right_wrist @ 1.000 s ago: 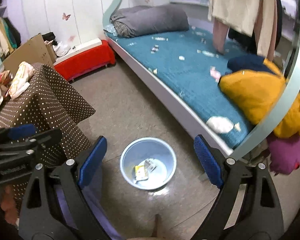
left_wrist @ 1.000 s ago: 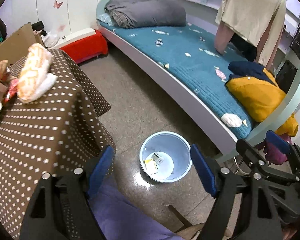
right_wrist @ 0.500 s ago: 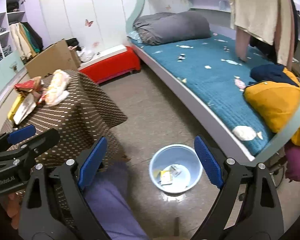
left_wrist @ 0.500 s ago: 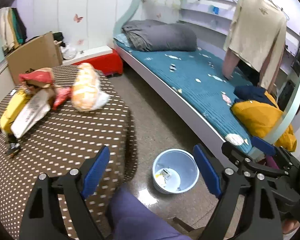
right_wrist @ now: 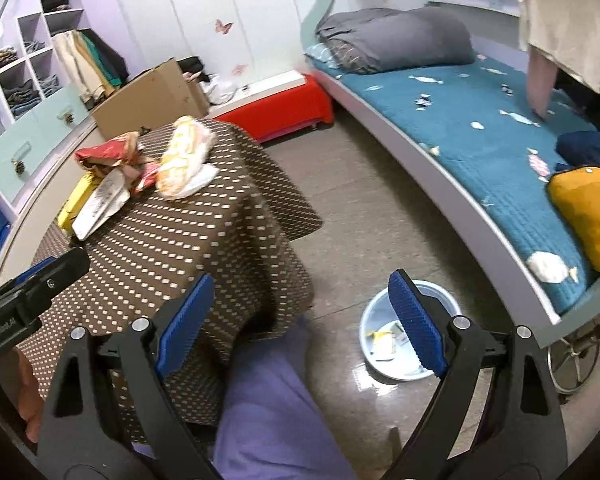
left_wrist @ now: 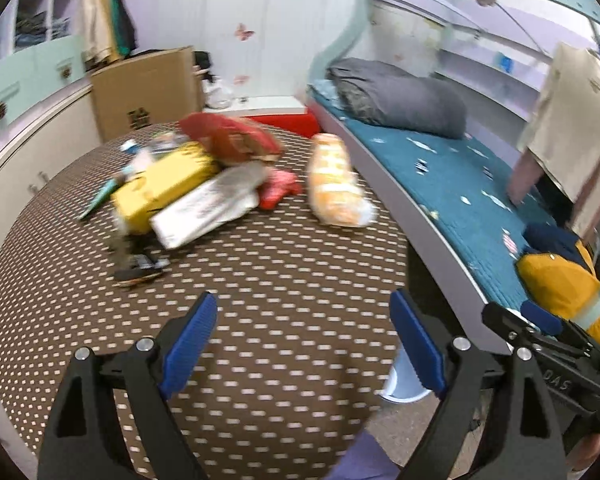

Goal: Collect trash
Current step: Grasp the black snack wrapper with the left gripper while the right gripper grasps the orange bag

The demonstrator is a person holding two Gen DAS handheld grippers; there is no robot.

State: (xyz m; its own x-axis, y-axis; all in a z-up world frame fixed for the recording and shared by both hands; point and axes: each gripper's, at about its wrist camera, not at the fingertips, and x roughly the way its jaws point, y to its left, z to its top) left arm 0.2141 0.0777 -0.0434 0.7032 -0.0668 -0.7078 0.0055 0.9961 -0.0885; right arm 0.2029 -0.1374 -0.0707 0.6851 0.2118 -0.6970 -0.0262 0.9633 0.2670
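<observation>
A pile of trash lies on the brown dotted table (left_wrist: 284,280): an orange and white wrapper (left_wrist: 336,188), a red bag (left_wrist: 228,140), a yellow pack (left_wrist: 160,188), a white pack (left_wrist: 208,212) and a small dark item (left_wrist: 138,268). The same pile shows in the right wrist view (right_wrist: 140,168). My left gripper (left_wrist: 304,344) is open and empty above the table's near part. My right gripper (right_wrist: 300,320) is open and empty above the floor. A light blue bin (right_wrist: 400,332) on the floor holds a few scraps.
A bed with a teal cover (right_wrist: 480,112) runs along the right. A cardboard box (left_wrist: 148,84) and a red bench (right_wrist: 276,108) stand behind the table. My purple-clad leg (right_wrist: 272,408) is below the right gripper. Drawers (right_wrist: 32,136) line the left wall.
Both grippers have swung up and left, from over the bin toward the table. The trash pile now sits in the middle of the left wrist view. Both stay open.
</observation>
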